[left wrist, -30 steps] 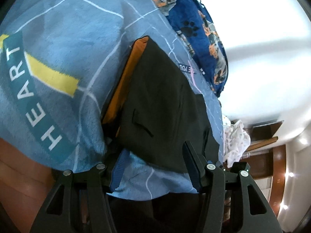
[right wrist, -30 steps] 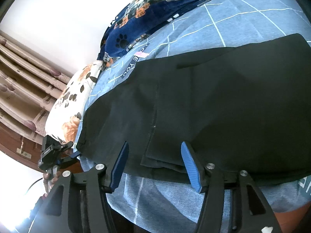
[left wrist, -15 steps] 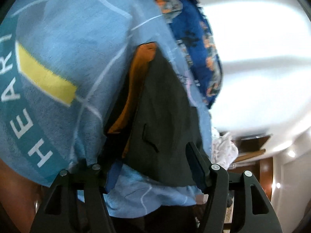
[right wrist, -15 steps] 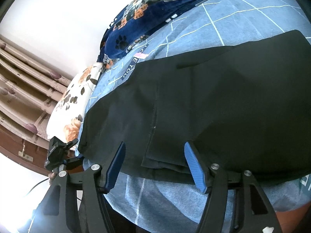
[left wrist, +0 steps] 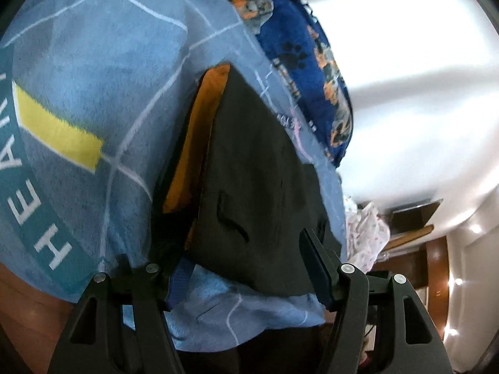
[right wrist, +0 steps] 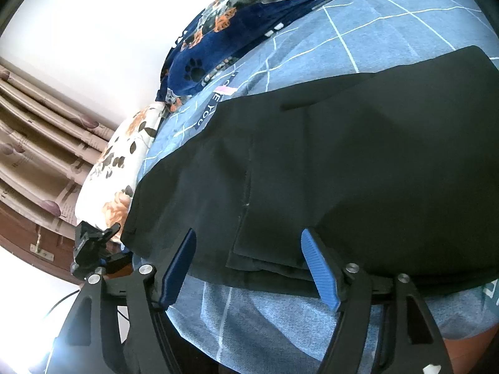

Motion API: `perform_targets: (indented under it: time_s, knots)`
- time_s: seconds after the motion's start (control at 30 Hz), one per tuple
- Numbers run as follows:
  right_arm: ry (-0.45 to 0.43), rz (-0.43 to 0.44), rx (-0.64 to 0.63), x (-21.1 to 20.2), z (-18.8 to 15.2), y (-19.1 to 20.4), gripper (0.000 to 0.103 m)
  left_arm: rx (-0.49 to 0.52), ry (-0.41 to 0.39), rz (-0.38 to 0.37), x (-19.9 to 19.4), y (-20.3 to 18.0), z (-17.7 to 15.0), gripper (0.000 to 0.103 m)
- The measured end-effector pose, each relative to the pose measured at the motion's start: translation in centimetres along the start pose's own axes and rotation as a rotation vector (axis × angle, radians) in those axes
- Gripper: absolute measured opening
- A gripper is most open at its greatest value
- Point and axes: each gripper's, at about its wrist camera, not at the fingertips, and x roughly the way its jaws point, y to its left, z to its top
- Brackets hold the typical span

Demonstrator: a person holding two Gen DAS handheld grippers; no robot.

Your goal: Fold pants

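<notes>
Pants [right wrist: 343, 162], black, spread flat on blue checked bedspread [right wrist: 389, 15], filling centre of both views.
Orange lining [left wrist: 199, 143] shows at one edge, centre-left in left view. Left gripper [left wrist: 246, 268] and right gripper [right wrist: 249, 261]: jaws wide apart at lower frame, over near hem, nothing clamped. Dark blue paw-print blanket [right wrist: 218, 46] upper frame; floral pillow [right wrist: 118, 162] at left.

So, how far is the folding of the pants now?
Early stage. The black pants lie spread on the blue bedsheet, apparently one leg over the other. The right gripper is open at their near edge; the left gripper is open at the end with orange lining. Nothing is gripped; the crosswise folds remain.
</notes>
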Motion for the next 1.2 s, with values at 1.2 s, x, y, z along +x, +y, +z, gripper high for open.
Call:
perform_targets:
  time_s: [1.2]
  knots:
    - [-0.003,0.006,-0.017,0.1,-0.3,0.4,0.076,0.147,-0.099,0.224,2.5,-3.3,0.5,0.024]
